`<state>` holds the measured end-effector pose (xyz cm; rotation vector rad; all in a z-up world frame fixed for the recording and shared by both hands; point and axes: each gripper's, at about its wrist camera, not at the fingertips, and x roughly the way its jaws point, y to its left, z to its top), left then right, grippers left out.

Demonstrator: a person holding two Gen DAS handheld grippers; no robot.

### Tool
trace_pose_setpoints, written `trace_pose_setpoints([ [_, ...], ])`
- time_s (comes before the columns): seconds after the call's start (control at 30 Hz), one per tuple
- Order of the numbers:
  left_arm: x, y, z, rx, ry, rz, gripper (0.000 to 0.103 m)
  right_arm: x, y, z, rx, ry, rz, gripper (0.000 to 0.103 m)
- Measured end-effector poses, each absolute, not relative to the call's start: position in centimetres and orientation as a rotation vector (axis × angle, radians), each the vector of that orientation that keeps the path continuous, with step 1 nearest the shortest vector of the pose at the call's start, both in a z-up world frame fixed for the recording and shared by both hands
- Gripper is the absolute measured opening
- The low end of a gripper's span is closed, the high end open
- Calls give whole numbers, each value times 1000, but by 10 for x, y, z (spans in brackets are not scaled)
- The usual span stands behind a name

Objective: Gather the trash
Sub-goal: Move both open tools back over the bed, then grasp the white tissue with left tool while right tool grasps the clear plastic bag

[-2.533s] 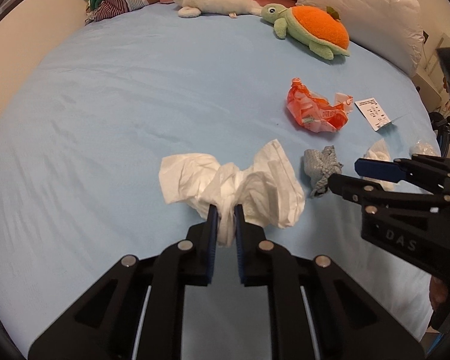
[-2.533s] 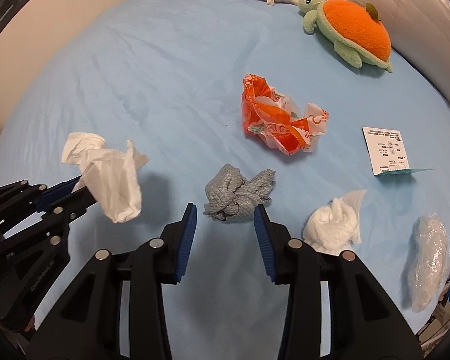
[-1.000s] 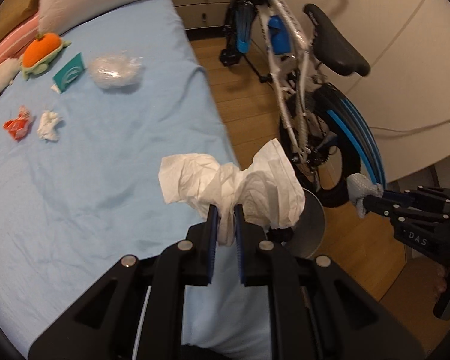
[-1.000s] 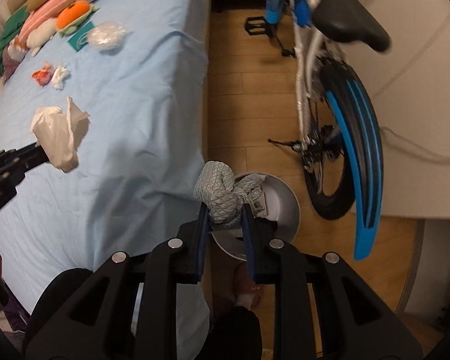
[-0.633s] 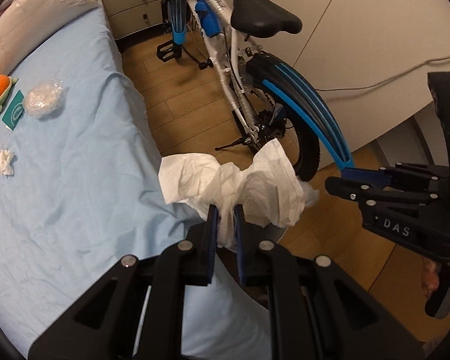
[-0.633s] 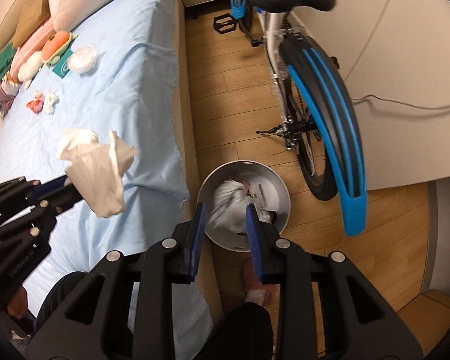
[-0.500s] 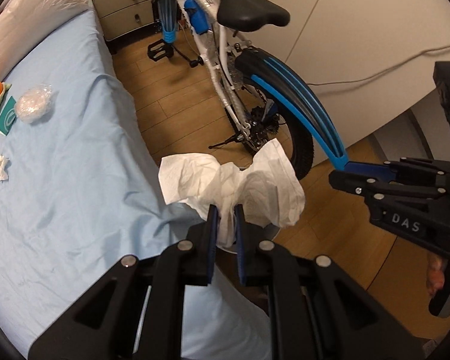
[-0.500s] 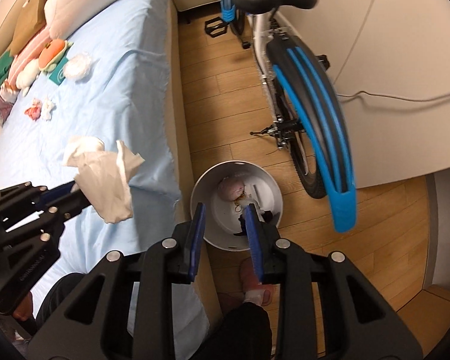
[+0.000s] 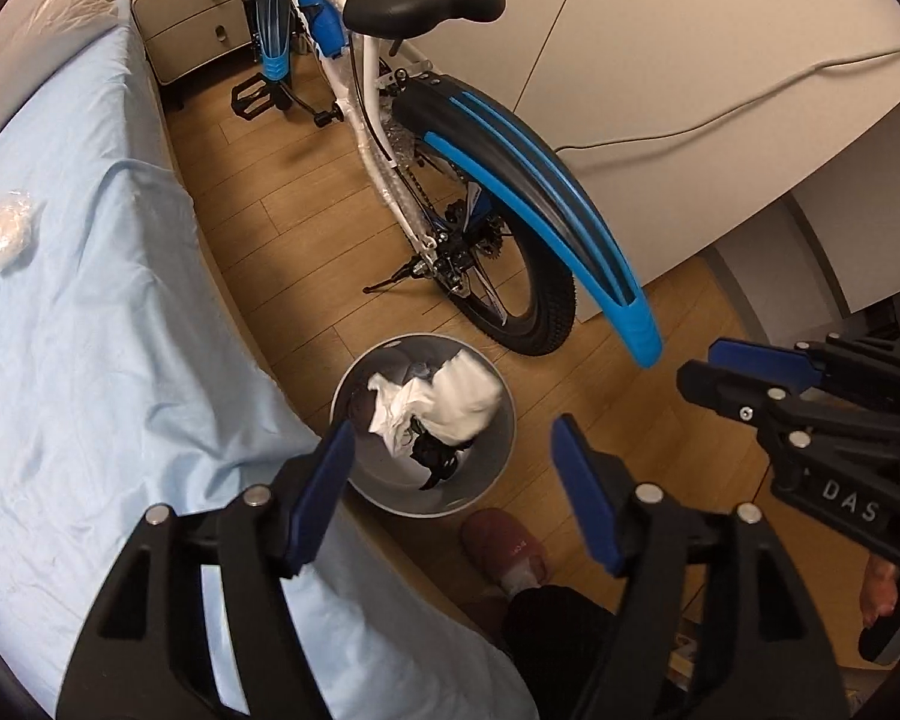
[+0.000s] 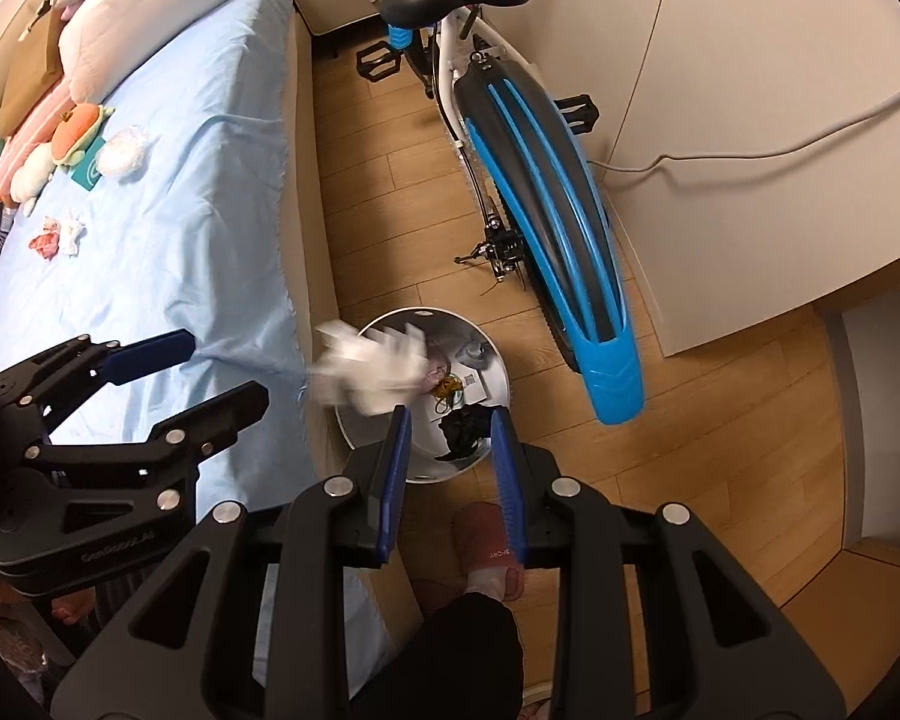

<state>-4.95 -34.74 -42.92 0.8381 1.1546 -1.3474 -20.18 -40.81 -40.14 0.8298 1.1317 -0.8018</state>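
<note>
Crumpled white tissue [image 9: 444,399] sat at the mouth of the round grey bin [image 9: 498,462] in the left wrist view, directly beyond the left gripper [image 9: 450,471], whose jaws had just been opening and stood wide apart with nothing between them. In the right wrist view the same tissue [image 10: 369,369] was blurred, over the bin's [image 10: 501,387] rim on the side nearest the bed [image 10: 180,228]. The right gripper [image 10: 447,468] hung above the bin too, its blue pads parted and empty, the tissue just beyond its left pad.

One bin stood on the wood floor beside the bed's edge, one bicycle [image 9: 480,138] behind it. On the bed sheet, well away from both grippers, four pieces remained: one clear plastic wad [image 10: 123,153], one teal card [image 10: 90,165], one small white tissue [image 10: 71,234] and one orange wrapper [image 10: 43,240]. One slippered foot [image 10: 492,546] showed below the bin.
</note>
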Motion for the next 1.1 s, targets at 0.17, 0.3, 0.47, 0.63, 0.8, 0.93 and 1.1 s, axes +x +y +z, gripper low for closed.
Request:
trace_pose_setpoints([
  [0.17,-34,-341,-427,819,1163,-1285,68,-181,-407,-396,786,1138,-769,26],
  [0.3,0,-329,-422,770,1168,-1192,68,-146,-404,-392,737,1148,-713,26],
  [0.47,62,-305,-416,689,1168,-1042,68,-77,-397,-387,668,1148,-607,26],
  [0.63,138,-276,-403,589,1154,-880,68,10,-384,-379,579,1132,-486,26],
  [0.8,214,-253,-391,517,1126,-756,68,98,-371,-370,479,1115,-386,26],
  [0.93,264,-240,-384,481,1096,-695,68,159,-363,-363,403,1097,-332,26],
  [1.1,314,-229,-381,431,1064,-646,68,228,-362,-362,317,1074,-297,26],
])
